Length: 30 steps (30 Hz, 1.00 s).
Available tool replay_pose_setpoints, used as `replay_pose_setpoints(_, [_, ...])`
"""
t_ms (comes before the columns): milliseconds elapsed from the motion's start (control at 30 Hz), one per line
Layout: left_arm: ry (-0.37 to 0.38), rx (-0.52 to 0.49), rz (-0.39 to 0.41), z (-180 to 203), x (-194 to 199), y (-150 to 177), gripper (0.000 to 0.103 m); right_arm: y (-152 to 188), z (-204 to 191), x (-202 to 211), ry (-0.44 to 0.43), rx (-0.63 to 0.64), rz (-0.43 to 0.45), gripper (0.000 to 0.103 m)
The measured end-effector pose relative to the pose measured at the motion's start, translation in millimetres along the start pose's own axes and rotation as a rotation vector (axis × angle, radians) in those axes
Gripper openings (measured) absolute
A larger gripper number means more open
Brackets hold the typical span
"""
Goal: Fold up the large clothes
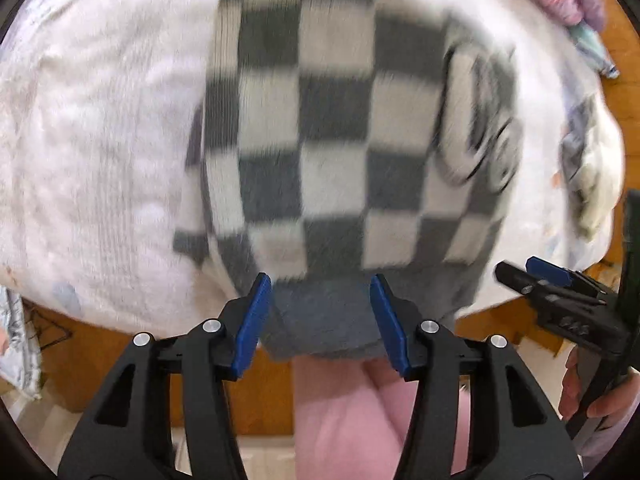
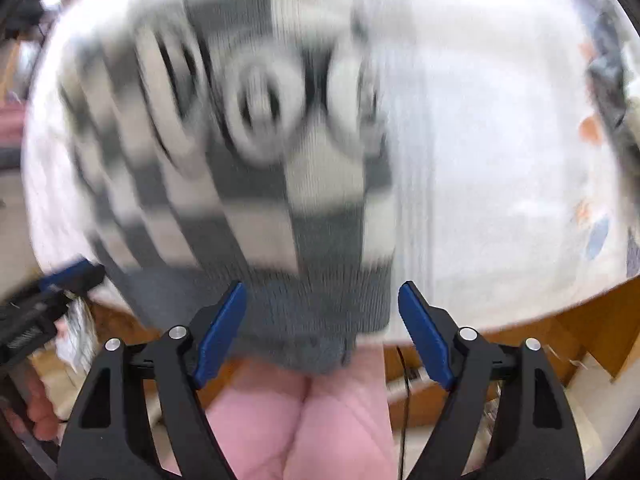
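Sweater: checkered, lying folded on white bed, hem at near edge. Left tool, right tool: jaws apart, gripping nothing, released after the fold.

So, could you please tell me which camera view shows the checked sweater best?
The left wrist view: the checked sweater fills the middle with its squares fairly sharp, lying on the white cover. The right wrist view shows the same sweater, but heavily blurred and smeared.
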<state>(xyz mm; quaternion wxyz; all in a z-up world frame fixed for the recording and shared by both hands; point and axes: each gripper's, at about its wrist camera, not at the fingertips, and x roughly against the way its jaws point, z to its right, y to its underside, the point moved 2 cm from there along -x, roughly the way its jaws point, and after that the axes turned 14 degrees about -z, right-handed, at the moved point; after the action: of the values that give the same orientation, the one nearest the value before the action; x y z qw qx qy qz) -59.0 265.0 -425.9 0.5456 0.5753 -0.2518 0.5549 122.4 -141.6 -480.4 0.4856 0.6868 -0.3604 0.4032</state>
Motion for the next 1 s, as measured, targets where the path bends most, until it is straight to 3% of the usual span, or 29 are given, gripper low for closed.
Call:
replay_pose_setpoints(33, [0.010,-0.007,0.034,1.3,9.9,-3.9,0.052,-2.1,3.5,22.3,-0.045,0.010,0.075,0.074])
replay_pose_setpoints(100, [0.010,-0.007,0.100,-3.1,35.9,-19.5,0.052,-19.1,1.8,55.1,-0.078,0.010,0.203,0.051])
replay_pose_setpoints(133, [0.022,-0.003,0.136,2.7,45.5,-29.3,0.044,-31.0,0.3,65.1,-0.103,0.010,0.242,0.022])
replay_pose_setpoints(167, [0.044,0.001,0.172,14.4,54.7,-42.6,0.033,-42.8,1.7,71.8,-0.138,0.011,0.259,0.004])
replay_pose_setpoints(267, [0.095,0.014,0.211,32.6,65.1,-76.8,0.015,-71.1,-13.1,72.5,-0.172,0.024,0.268,0.000])
replay_pose_setpoints(367, [0.124,0.013,0.206,50.9,55.2,-111.4,0.015,-91.0,-34.0,50.3,-0.129,0.073,0.215,0.000])
replay_pose_setpoints(467, [0.054,0.064,0.064,49.3,-1.1,-148.2,0.014,-107.8,-32.1,2.2,-0.091,0.039,0.115,0.000])
replay_pose_setpoints(567, [0.089,0.186,0.016,35.1,-40.3,-168.5,0.013,-124.1,-33.4,-16.1,-0.073,0.025,0.088,0.000])
replay_pose_setpoints(700, [0.077,0.131,-0.033,36.9,-32.5,-173.3,0.011,-124.6,-48.8,-15.3,0.028,0.036,0.051,0.000])
replay_pose_setpoints(800, [0.124,0.133,-0.039,32.4,-23.3,-171.7,0.015,-117.2,-36.6,-4.4,-0.062,-0.001,0.045,0.002])
replay_pose_setpoints(833, [0.142,0.145,-0.045,29.7,-19.8,-169.2,0.023,-113.1,-28.6,0.9,-0.103,-0.010,0.042,0.004])
replay_pose_setpoints(900, [0.150,0.167,-0.065,22.6,-13.1,-160.9,0.056,-105.0,-15.1,8.4,-0.121,-0.042,0.009,0.025])
replay_pose_setpoints(933, [0.153,0.168,-0.063,21.5,-10.1,-157.1,0.075,-104.8,-17.2,10.2,-0.116,-0.062,-0.004,0.046])
replay_pose_setpoints(1000, [0.123,0.164,-0.045,20.6,-3.3,-142.3,0.078,-94.7,-11.9,24.8,-0.155,-0.094,0.006,0.075])
